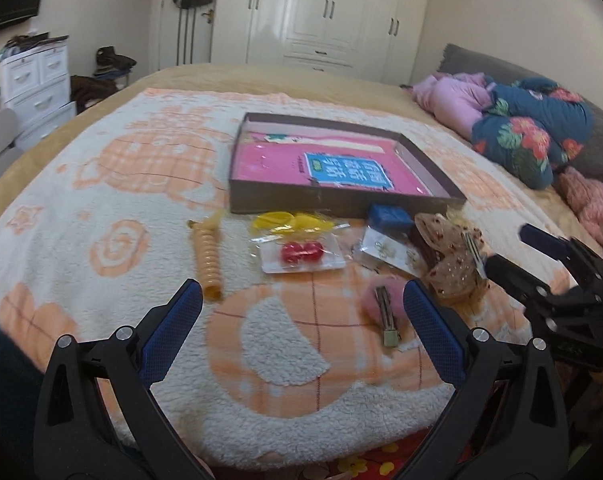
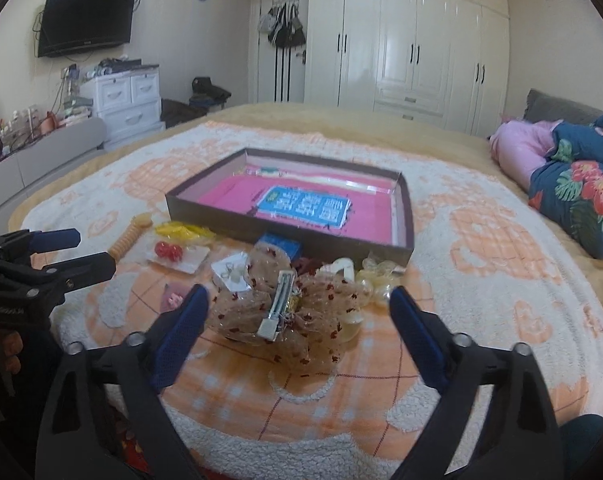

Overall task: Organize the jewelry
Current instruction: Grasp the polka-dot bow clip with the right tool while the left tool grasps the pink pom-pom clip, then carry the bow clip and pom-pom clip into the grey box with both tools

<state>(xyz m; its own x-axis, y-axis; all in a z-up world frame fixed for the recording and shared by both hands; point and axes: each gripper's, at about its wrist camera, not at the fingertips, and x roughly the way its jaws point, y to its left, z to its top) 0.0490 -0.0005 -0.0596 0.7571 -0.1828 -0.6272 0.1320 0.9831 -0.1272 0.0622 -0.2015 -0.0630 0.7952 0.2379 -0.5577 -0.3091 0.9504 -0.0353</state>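
Note:
A shallow dark box (image 1: 341, 203) (image 2: 289, 236) with a pink book inside lies on the fleece blanket. Hair pieces are scattered before it: an orange spiral tie (image 1: 207, 256) (image 2: 129, 236), a yellow packet (image 1: 289, 222), red pieces on a white card (image 1: 301, 254) (image 2: 169, 250), a small blue box (image 1: 389, 216), a pink fluffy clip (image 1: 385, 304). My left gripper (image 1: 302, 286) (image 2: 95, 250) is open, the pink clip just inside its right finger. My right gripper (image 2: 298, 292) (image 1: 507, 246) is open over a beige dotted bow clip (image 2: 277, 312) (image 1: 449, 264), pads not pressing it.
Clear, yellowish pieces (image 2: 377, 276) lie right of the bow by the box corner. A floral quilt and pink bedding (image 1: 533, 136) (image 2: 573, 184) are heaped at the right of the bed. White drawers (image 2: 125, 100) and wardrobes (image 2: 401, 48) stand beyond the bed.

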